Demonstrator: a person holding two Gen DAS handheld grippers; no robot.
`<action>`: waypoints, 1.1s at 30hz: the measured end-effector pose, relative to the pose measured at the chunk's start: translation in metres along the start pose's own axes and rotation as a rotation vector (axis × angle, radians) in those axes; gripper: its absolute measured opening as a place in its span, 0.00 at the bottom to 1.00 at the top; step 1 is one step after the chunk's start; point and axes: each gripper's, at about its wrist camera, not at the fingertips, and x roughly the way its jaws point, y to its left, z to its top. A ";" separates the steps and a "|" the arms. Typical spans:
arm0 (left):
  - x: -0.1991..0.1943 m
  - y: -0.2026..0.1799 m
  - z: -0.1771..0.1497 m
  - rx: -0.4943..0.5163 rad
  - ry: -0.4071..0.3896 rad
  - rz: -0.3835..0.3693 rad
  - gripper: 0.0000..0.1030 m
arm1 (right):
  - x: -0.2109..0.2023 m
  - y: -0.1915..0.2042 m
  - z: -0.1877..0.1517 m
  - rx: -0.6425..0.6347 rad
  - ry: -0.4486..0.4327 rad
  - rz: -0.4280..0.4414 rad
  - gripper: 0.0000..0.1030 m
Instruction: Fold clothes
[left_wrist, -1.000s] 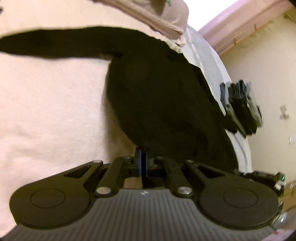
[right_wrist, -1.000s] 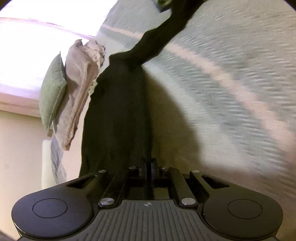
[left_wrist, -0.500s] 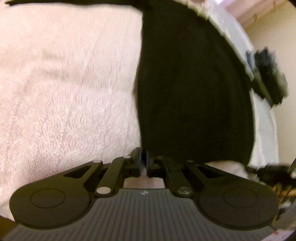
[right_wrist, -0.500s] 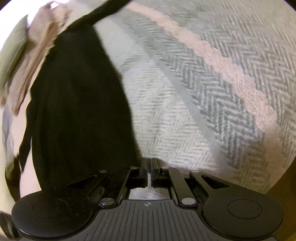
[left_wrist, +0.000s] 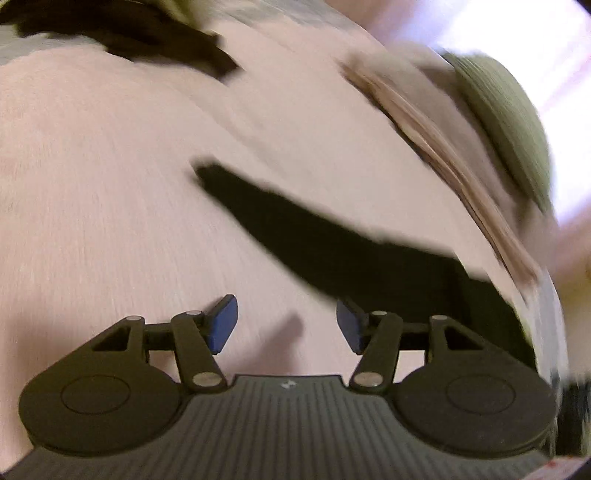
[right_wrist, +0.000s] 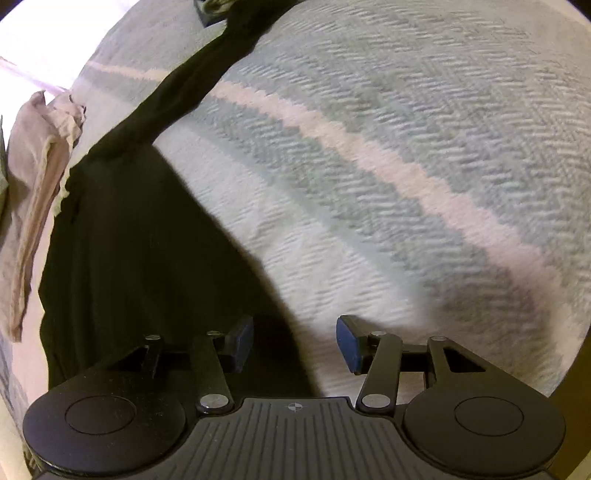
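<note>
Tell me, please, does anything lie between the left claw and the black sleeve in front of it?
Nothing visible does. The left claw, its jaws opening and empty, faces the black sleeve across bare pink blanket. The beige garment lies further right, beyond the sleeve.

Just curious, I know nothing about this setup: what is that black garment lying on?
The black garment lies spread on bedding: its body partly on a grey herringbone blanket with a pink stripe, its sleeve on a pale pink cover. What lies directly beneath the garment's body is hidden.
</note>
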 end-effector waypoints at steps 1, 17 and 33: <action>0.012 -0.003 0.009 -0.013 -0.015 0.011 0.50 | 0.004 0.008 -0.003 -0.006 0.000 -0.013 0.46; -0.063 -0.020 0.083 0.302 -0.329 -0.008 0.03 | 0.021 0.048 -0.014 0.038 -0.065 -0.190 0.46; 0.003 0.038 0.061 0.184 -0.077 0.379 0.20 | 0.010 0.037 0.013 -0.014 -0.107 -0.209 0.48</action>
